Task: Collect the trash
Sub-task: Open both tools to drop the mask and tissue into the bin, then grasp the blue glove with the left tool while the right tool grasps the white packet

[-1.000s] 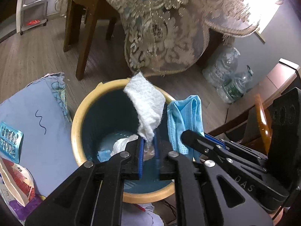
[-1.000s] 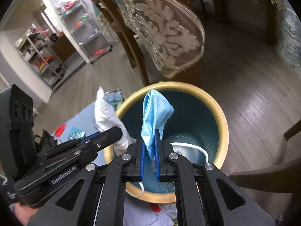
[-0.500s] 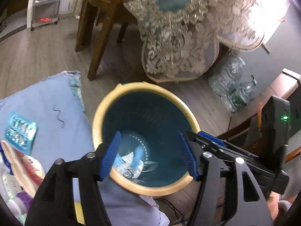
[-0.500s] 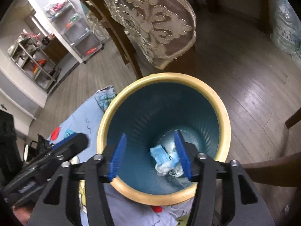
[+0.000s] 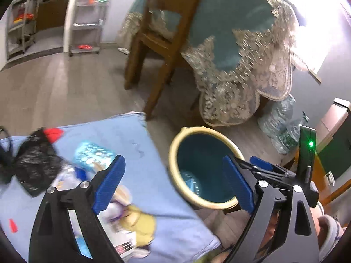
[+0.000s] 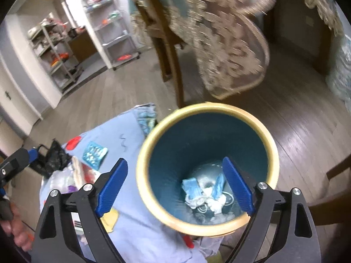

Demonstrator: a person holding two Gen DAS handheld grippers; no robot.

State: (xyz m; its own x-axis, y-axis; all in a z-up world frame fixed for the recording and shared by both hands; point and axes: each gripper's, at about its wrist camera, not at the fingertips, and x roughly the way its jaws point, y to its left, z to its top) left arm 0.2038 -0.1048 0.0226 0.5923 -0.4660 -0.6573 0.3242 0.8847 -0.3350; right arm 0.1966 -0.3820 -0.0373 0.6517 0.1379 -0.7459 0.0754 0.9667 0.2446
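1. A second ago each hand-held gripper pinched a piece of trash over the bin: the left a white tissue, the right a blue face mask. Now both have let go. The left hand-held gripper [image 5: 173, 188] has its jaws opening with nothing between them, and its view has swung leftward to the blue cloth-covered counter [image 5: 140, 135].
2. The right hand-held gripper [image 6: 175, 188] also has its jaws opening and empty, over the round teal waste bin with a cream rim [image 6: 206, 109]. At the bin's bottom, lower centre of the right view, lie the crumpled blue masks and white tissue [image 6: 197, 192]. I judge that drop done.
3. More trash waits on the counter at lower left of the left view: a crumpled black plastic bag [image 5: 35, 164], a teal blister pack [image 5: 92, 153] and blurred printed wrappers [image 5: 129, 217].
4. The wooden chair [image 5: 162, 43] and the lace-edged tablecloth [image 5: 237, 83] stand behind the bin, clear of my path; the bin rim sits just beside the counter edge.
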